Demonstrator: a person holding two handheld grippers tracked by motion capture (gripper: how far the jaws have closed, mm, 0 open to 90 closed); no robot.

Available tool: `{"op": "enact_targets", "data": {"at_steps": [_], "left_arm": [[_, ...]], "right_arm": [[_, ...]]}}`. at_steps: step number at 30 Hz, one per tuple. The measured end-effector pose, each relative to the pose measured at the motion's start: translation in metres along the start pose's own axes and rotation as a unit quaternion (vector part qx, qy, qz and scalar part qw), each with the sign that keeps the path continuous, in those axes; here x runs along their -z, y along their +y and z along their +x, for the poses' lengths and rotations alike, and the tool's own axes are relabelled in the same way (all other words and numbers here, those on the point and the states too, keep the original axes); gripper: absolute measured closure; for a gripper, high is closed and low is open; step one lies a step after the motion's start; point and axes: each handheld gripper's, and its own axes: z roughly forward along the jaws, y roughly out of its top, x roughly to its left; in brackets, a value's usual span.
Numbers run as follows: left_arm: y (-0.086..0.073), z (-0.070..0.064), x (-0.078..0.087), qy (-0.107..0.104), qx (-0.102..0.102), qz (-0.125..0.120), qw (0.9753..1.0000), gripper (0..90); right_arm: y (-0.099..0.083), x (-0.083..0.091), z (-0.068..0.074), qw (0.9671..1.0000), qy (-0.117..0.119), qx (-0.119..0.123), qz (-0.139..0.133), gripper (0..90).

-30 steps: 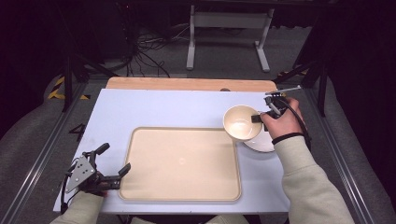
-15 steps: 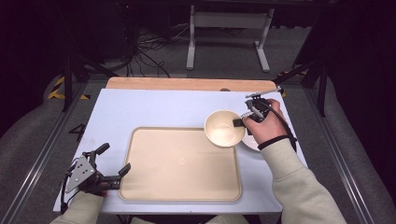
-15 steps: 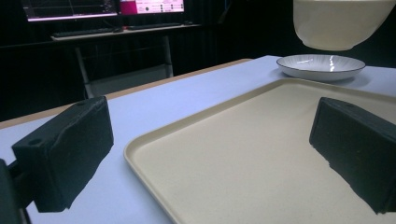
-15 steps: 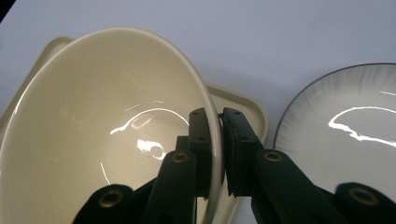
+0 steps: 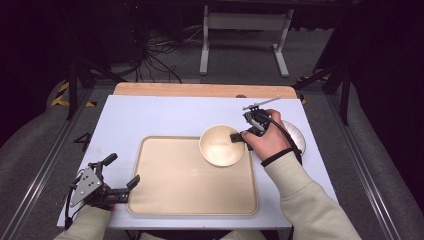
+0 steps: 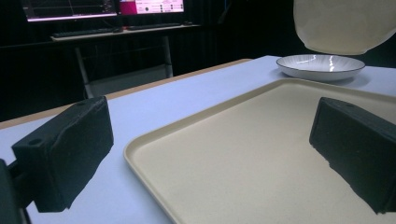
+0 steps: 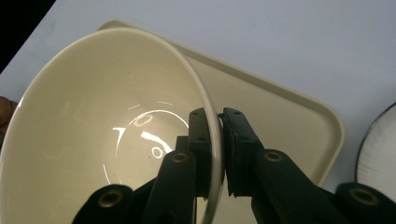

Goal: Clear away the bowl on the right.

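The right gripper (image 5: 239, 138) holds a cream bowl (image 5: 221, 145) by its rim: in the right gripper view the two black jaws are pinched on the rim (image 7: 215, 140), one pad inside the bowl and the other outside, with the thin wall between them. In the high view the bowl hangs over the far right corner of a beige tray (image 5: 190, 175), its opening facing up, and the left gripper view shows its rounded underside (image 6: 343, 23) raised clear above the tray surface. The right hand (image 5: 267, 140) wraps the gripper's body from the right, with the forearm in a pale sleeve (image 5: 305, 200) coming in from the bottom right of the high view and angling toward the middle of the table. Just behind that hand a white plate with a dark edge (image 5: 296, 135) lies flat on the white table (image 5: 165, 115); the same plate (image 6: 320, 65) shows beyond the tray's far edge in the left gripper view. The left gripper (image 5: 120, 175) sits low at the near left corner of the table, its jaws spread wide with nothing between them, pointing toward the tray's left edge; one jaw reaches over the tray's rim, the other stays over the bare table. The left hand grips it from below at the table's front edge.
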Motion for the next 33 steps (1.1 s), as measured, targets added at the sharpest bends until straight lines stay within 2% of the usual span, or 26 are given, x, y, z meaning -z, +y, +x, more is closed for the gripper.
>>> {"op": "enact_targets", "data": {"at_steps": [13, 19, 33], "left_arm": [[0.0, 0.0, 0.0, 0.0, 0.001, -0.001, 1.0, 0.1], [0.0, 0.0, 0.0, 0.0, 0.001, 0.0, 1.0, 0.1], [0.0, 0.0, 0.0, -0.001, 0.0, -0.001, 1.0, 0.1]], "right_arm": [[0.002, -0.014, 0.023, 0.9993, 0.025, 0.026, 0.013, 82.5], [0.003, -0.022, 0.034, 0.9983, 0.043, 0.033, 0.018, 82.4], [0.003, -0.042, 0.047, 0.9957, 0.074, 0.049, 0.026, 82.1]]}}
